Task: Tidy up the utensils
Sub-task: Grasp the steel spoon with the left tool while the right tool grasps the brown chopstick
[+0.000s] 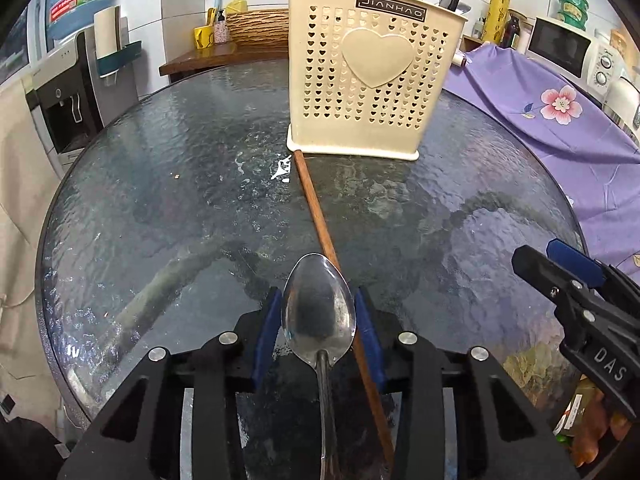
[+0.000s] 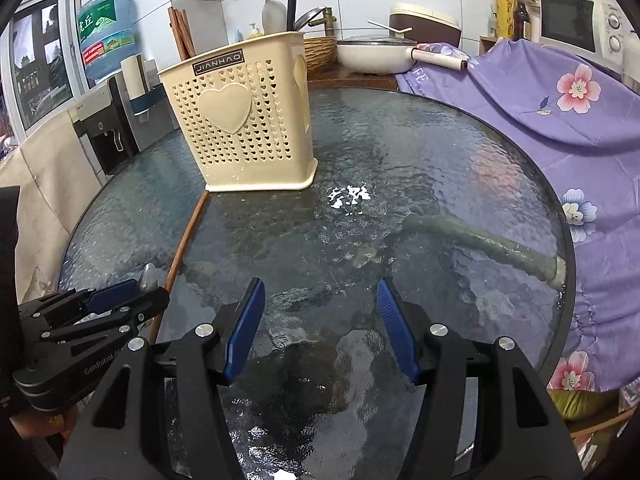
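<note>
A steel spoon (image 1: pixel 318 312) lies between the blue fingers of my left gripper (image 1: pixel 318 324), which is shut on it; its bowl sticks out forward above the glass table (image 1: pixel 160 200). A brown chopstick (image 1: pixel 316 216) lies on the table from the gripper to the foot of the cream utensil holder (image 1: pixel 368 76), which holds other utensils. In the right wrist view my right gripper (image 2: pixel 320 320) is open and empty over the table, with the holder (image 2: pixel 240 120) far left, the chopstick (image 2: pixel 186 236) and the left gripper (image 2: pixel 120 300) with the spoon tip (image 2: pixel 147 276) at left.
A purple flowered cloth (image 2: pixel 560 128) covers something at the table's right edge. A pot (image 2: pixel 376 54), wicker basket (image 1: pixel 256 26), microwave (image 1: pixel 560 44) and water dispenser (image 1: pixel 68 92) stand behind the table. A small white speck patch (image 1: pixel 282 170) marks the glass.
</note>
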{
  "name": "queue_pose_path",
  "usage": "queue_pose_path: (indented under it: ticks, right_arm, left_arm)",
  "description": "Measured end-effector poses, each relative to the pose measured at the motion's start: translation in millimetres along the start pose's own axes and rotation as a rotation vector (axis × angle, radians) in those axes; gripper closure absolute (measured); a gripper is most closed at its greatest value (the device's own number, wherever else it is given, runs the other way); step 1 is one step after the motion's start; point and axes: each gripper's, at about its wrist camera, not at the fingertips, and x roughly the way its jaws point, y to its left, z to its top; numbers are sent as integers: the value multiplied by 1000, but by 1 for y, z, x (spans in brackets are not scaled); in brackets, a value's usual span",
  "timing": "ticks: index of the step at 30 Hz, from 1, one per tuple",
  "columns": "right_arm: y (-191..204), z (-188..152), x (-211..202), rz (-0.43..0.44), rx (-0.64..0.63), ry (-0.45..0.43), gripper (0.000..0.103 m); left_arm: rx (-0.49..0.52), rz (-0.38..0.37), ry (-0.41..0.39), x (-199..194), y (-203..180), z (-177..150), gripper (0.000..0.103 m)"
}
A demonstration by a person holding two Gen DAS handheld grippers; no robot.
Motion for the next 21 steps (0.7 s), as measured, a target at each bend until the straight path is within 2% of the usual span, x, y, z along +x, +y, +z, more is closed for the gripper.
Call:
queue_pose_path:
  ticks: [7,10,19,21]
  right_arm:
    - [7,5,3,16,-6,9,44]
    - [18,15,11,60,-16,30,44]
    - [90,50,62,174,-126,131,45]
    - [104,60,76,174,-140,149,50]
  left_arm:
    - [-23,-42,-21,-8,10,5,66]
    - [-39,-49,-40,-14,19,10,66]
    - [-160,-93,-86,-22,75,33,66]
    - [-170,-104,-100,-26,82,38,67]
